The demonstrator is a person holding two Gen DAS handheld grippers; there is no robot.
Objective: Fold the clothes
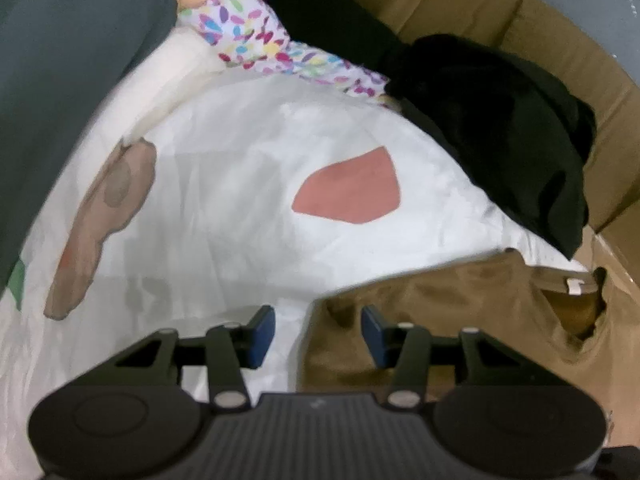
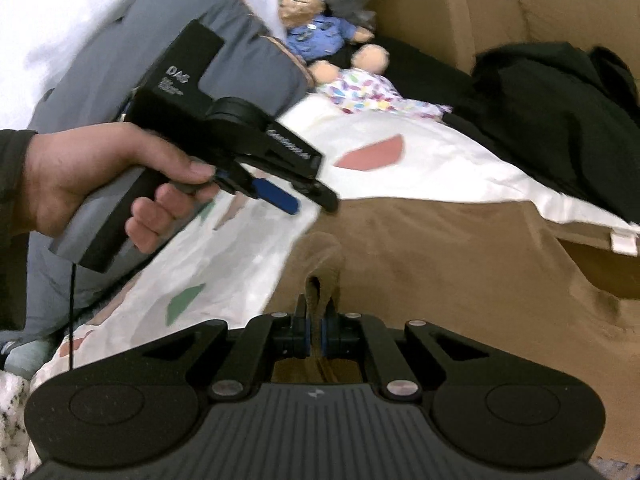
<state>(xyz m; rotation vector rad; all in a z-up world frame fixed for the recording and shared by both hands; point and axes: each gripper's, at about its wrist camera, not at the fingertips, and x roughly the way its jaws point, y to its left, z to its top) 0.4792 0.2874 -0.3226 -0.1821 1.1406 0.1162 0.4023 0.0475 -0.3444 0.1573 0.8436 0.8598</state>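
A brown garment (image 2: 460, 264) lies spread on a white sheet (image 2: 440, 152) printed with coloured shapes; the left wrist view shows its edge (image 1: 440, 304) at lower right. My right gripper (image 2: 315, 328) is shut on a pinched-up fold of the brown garment (image 2: 320, 276). My left gripper (image 1: 318, 332) is open, its blue pads hovering over the garment's left edge and the white sheet (image 1: 240, 184). In the right wrist view a hand (image 2: 100, 184) holds the left gripper (image 2: 312, 204) above the garment's far left corner.
A black garment (image 1: 500, 128) is heaped at the right on the sheet. A stuffed bear (image 2: 316, 28) in a blue shirt and colourful dotted cloth (image 1: 248, 28) lie at the back. Cardboard boxes (image 2: 460, 16) stand behind. Grey fabric (image 1: 68, 60) is at left.
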